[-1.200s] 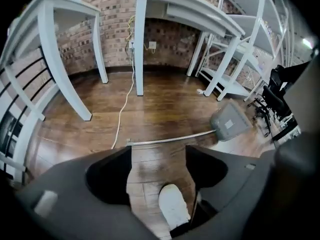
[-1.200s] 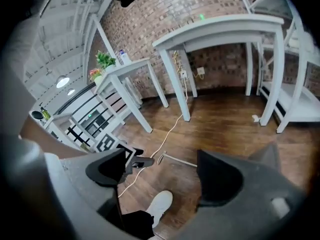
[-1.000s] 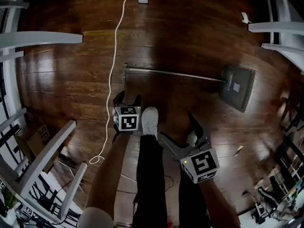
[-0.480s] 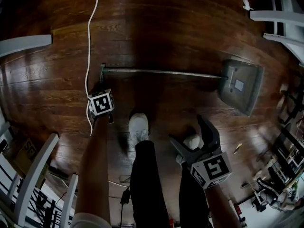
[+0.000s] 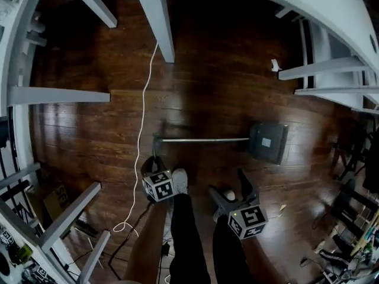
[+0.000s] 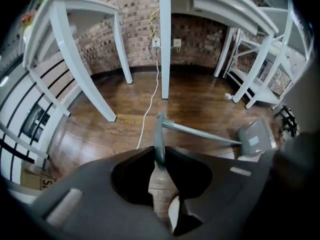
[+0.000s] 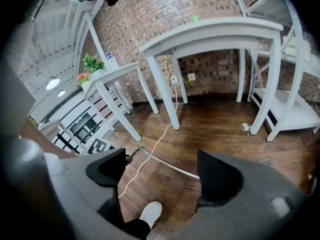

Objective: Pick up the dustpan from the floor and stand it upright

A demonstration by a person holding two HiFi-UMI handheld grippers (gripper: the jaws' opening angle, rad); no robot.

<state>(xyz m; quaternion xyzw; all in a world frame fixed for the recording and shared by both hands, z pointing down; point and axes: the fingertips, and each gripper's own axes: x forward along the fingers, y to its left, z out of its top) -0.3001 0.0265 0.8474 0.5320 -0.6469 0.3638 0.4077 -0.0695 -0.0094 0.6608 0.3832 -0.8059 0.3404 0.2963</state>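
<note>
The left gripper point(image 6: 160, 156) is clamped on the handle end of the dustpan point(image 5: 267, 142), its pan down on the floor point(image 5: 207, 81). The right gripper point(image 7: 160, 161) hangs with jaws apart, empty.

My left gripper point(image 5: 152, 163) points steeply down ahead of my left forearm point(image 5: 149, 241), its jaws pinched tight on the end of the dustpan handle point(image 6: 159, 136). My right gripper point(image 5: 231, 187) hangs just beside it, tilted down, jaws wide apart, gripping nothing.
</note>
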